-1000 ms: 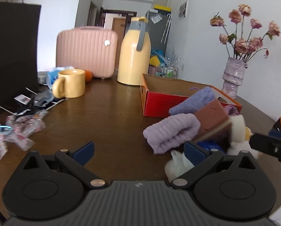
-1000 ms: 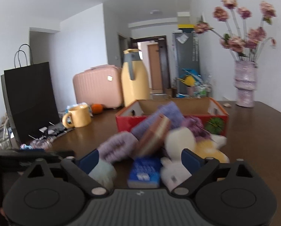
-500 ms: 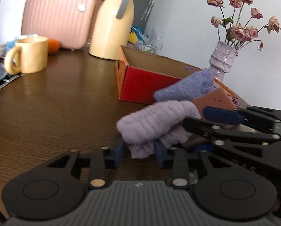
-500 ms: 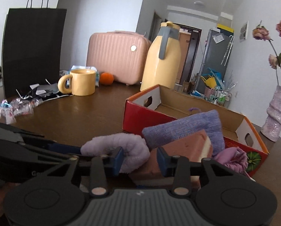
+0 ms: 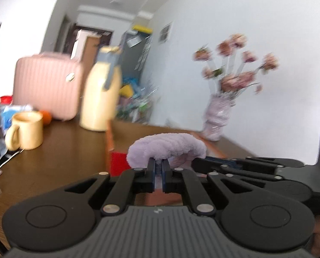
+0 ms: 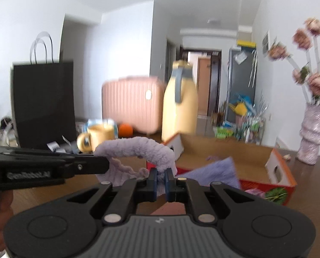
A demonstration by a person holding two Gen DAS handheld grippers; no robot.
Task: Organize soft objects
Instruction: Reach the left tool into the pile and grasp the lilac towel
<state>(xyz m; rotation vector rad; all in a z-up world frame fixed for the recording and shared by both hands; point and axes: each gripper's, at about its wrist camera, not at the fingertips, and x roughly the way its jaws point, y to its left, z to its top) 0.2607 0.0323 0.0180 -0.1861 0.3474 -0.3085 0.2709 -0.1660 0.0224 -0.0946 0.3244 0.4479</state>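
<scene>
I see the brown surface (image 5: 59, 163) running bare from my near edge to the yellow mug (image 5: 26, 133), while the red cardboard box (image 6: 256, 167) sits ahead with its open top and a purple cloth (image 6: 215, 172) draped at its near wall. My left hand-held gripper (image 5: 159, 167) and right hand-held gripper (image 6: 160, 176) are both clenched on the fuzzy lilac band (image 6: 136, 148), one at each end. It arches between them, lifted above the surface just before the box's near corner.

Both tongs, left (image 5: 158, 168) and right (image 6: 161, 177), now clamped on lilac fluffy band (image 5: 166, 147), lifted off table.
</scene>
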